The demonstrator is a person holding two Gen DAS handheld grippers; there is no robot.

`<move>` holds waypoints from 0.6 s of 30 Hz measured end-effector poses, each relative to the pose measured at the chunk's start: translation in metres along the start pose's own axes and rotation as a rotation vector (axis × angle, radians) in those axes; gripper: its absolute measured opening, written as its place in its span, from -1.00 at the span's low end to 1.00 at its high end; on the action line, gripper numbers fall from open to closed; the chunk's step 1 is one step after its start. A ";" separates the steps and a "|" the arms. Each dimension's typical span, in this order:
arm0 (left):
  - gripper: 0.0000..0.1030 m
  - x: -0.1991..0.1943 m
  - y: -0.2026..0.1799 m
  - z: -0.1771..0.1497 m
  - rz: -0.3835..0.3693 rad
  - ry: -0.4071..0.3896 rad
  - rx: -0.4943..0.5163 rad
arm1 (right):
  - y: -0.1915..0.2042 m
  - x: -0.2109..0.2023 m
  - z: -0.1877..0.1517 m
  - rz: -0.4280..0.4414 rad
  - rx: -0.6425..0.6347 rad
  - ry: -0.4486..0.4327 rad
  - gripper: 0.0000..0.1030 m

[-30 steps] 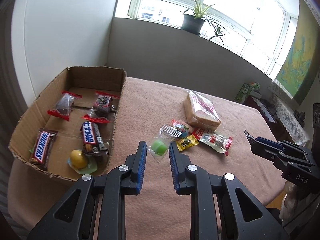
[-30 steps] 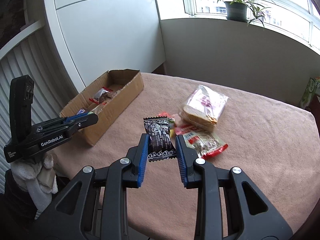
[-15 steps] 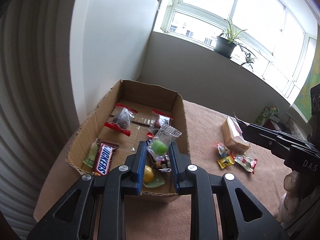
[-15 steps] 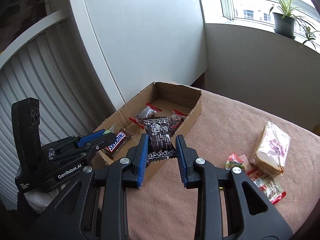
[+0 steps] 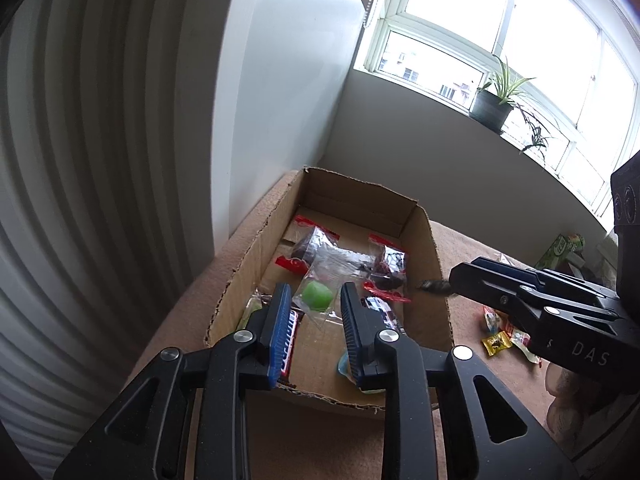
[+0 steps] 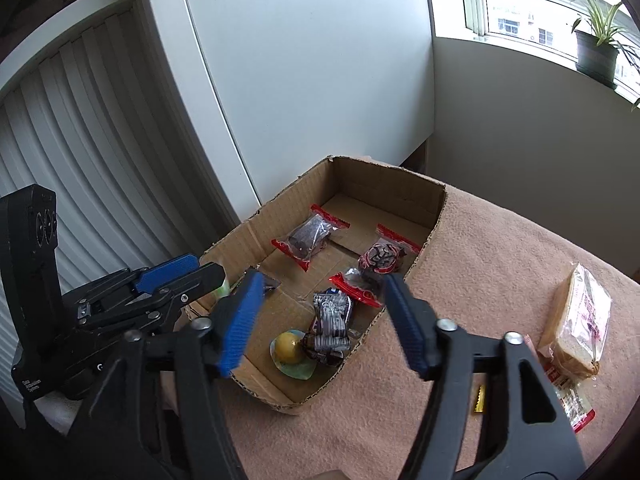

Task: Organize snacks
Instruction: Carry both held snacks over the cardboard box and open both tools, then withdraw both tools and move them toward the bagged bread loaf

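Note:
A cardboard box (image 5: 430, 264) (image 6: 432, 204) stands at the left end of the table and holds several wrapped snacks. My left gripper (image 5: 314, 300) is shut on a clear packet with a green candy (image 5: 317, 296), held above the box's near half. My right gripper (image 6: 320, 304) is open and empty over the box; it also shows in the left wrist view (image 5: 460, 276). The dark wrapped snack (image 6: 330, 332) lies in the box beside a yellow candy (image 6: 288, 347). A Snickers bar (image 5: 289, 336) lies under my left gripper.
A bagged bread slice (image 6: 580, 320) and small candy packets (image 5: 496, 342) lie on the pink tablecloth (image 6: 480, 280) right of the box. A white wall panel stands behind the box. A potted plant (image 5: 494, 106) sits on the windowsill.
My right gripper has opened and let go of the dark wrapped snack, which now lies in the box. My left gripper carried the green candy packet from the table over the box.

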State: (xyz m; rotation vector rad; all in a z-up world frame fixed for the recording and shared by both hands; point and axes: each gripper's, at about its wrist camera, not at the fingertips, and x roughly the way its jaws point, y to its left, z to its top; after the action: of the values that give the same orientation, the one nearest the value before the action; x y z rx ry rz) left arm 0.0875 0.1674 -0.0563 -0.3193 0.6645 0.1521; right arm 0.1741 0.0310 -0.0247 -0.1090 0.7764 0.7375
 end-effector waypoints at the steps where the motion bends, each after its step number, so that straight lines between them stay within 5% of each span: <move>1: -0.31 0.000 0.001 0.000 -0.003 0.000 -0.002 | -0.001 -0.004 0.000 -0.006 0.001 -0.014 0.58; 4: 0.06 0.000 0.000 -0.001 0.010 -0.007 -0.001 | -0.005 -0.011 0.000 -0.014 0.004 -0.020 0.61; 7: 0.06 0.002 -0.003 -0.002 0.003 0.002 -0.001 | -0.013 -0.022 -0.003 -0.031 0.005 -0.033 0.80; 18: 0.06 -0.005 -0.025 -0.004 -0.037 -0.004 0.018 | -0.085 -0.078 -0.040 -0.128 0.089 -0.046 0.80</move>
State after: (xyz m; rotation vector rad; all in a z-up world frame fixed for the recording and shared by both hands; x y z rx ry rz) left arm 0.0868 0.1426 -0.0504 -0.3137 0.6551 0.1111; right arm 0.1678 -0.0903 -0.0156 -0.0603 0.7502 0.5816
